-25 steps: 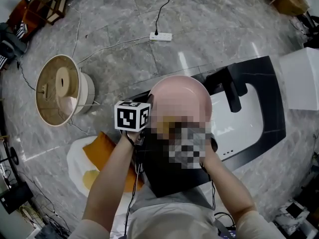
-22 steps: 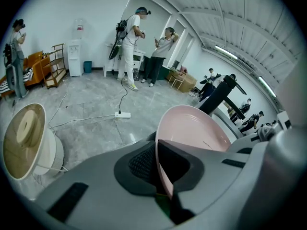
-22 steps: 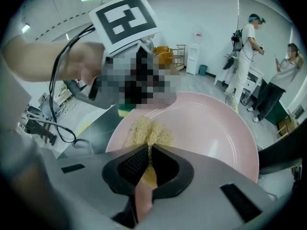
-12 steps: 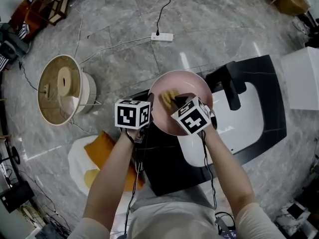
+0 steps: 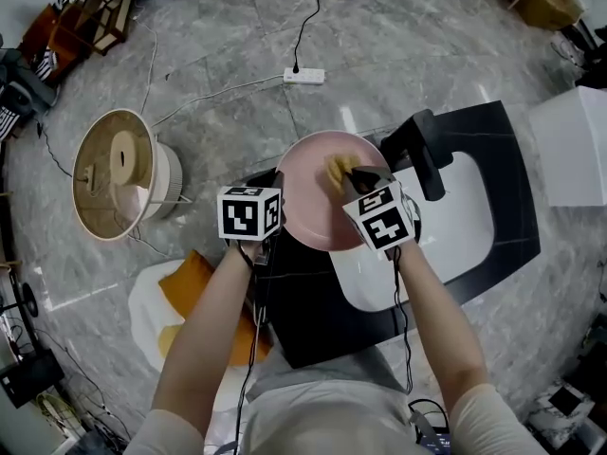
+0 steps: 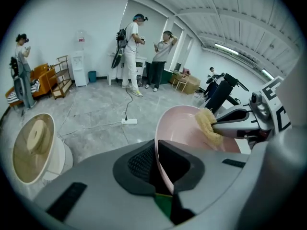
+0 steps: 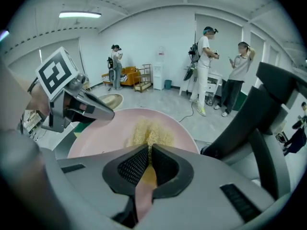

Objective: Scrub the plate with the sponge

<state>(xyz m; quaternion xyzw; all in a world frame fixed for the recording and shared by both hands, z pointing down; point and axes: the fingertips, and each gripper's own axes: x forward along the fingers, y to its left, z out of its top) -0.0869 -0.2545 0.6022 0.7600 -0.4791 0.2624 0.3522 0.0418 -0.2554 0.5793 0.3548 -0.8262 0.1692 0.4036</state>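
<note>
Plate [image 5: 305,207], pink and round, sits at the centre of the head view, tilted up over the black counter [image 5: 322,325] and the near end of the white sink [image 5: 465,221]. Your left gripper [image 6: 158,152] pinches its lower-left rim. In the left gripper view the thin pink edge runs straight down between the two pads, with the jaws closed on it. Your right gripper [image 7: 148,152] is pressed together on the yellow sponge [image 7: 149,128]. The sponge's frayed end fans out past the tips and lies against the plate's inner face, toward the upper right of the dish in the head view.

Just right of the plate, a black faucet [image 5: 419,150] stands over the sink. At the upper centre of the head view a white power strip [image 5: 303,74] lies on the grey marble floor [image 5: 218,55], with a dark cable running up from it. At the left edge stands a round tan object [image 5: 119,171], possibly a fan, though the view is too small to tell. Something orange [image 5: 194,292] lies at the lower left beside your left forearm. Several people [image 7: 207,66] stand at the far wall in both gripper views.
</note>
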